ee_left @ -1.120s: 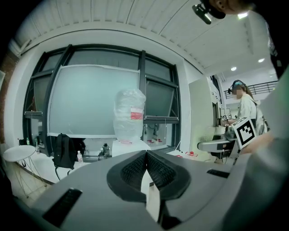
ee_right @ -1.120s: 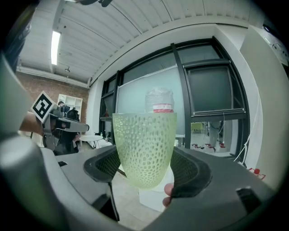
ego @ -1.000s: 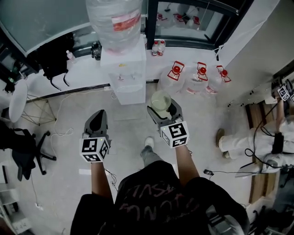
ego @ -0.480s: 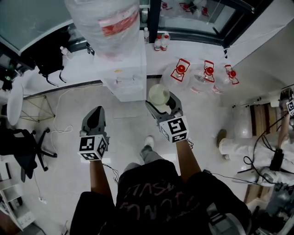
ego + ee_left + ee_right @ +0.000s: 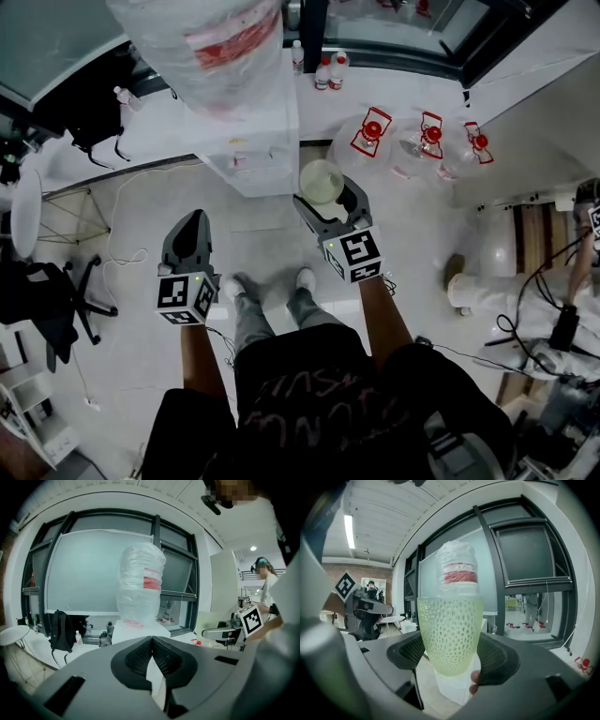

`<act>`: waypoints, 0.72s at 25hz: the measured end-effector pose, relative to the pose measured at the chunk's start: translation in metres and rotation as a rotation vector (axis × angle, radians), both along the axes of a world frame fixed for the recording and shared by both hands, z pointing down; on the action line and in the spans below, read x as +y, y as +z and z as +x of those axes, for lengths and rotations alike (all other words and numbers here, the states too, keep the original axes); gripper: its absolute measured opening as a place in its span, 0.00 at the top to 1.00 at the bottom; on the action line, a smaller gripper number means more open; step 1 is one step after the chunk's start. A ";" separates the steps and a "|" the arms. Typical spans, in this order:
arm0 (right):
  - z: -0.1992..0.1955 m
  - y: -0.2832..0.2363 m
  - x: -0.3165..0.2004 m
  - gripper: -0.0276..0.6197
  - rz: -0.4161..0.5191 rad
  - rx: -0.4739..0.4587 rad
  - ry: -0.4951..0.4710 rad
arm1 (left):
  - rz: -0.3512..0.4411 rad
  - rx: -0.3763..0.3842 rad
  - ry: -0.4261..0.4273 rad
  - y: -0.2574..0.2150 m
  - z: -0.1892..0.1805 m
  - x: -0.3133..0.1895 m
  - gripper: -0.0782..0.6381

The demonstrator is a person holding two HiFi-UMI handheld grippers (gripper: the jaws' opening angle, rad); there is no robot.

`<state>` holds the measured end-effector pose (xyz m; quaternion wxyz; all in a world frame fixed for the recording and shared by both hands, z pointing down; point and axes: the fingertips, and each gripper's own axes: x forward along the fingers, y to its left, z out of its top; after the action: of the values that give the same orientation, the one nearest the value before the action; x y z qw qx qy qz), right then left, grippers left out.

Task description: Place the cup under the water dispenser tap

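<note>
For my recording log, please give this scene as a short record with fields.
Left hand-held gripper: shut, empty
Right hand-held gripper: shut on cup
Cup: pale green, dimpled, upright
Water dispenser: white, ahead, wrapped bottle on top
Floor bottles: three, red tops, right of dispenser
Task state: cup held short of dispenser, not yet placed

Black printed tee (image 5: 309, 398), grey trousers (image 5: 249, 323), white shoes (image 5: 306, 278); left gripper (image 5: 195, 218), right gripper (image 5: 328, 194) grey.
</note>
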<state>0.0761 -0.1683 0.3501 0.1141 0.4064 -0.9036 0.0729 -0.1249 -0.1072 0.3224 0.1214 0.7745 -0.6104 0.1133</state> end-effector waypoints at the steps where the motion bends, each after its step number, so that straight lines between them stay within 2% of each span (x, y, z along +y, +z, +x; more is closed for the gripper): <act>1: -0.002 0.002 -0.001 0.41 -0.002 0.004 0.002 | -0.007 -0.002 0.009 0.003 0.000 -0.002 0.88; 7: -0.012 0.007 -0.008 0.41 -0.001 0.004 0.043 | -0.024 0.011 0.067 0.022 -0.007 -0.016 0.88; 14: -0.039 0.021 -0.015 0.41 0.016 0.016 0.098 | -0.022 0.045 0.095 0.038 -0.038 -0.037 0.88; 18: -0.048 0.034 -0.019 0.41 0.007 0.026 0.130 | -0.026 0.034 0.122 0.054 -0.047 -0.047 0.88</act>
<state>0.0277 -0.1876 0.3844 0.1192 0.4657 -0.8740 0.0718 -0.1716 -0.1545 0.3768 0.1347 0.8103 -0.5586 0.1155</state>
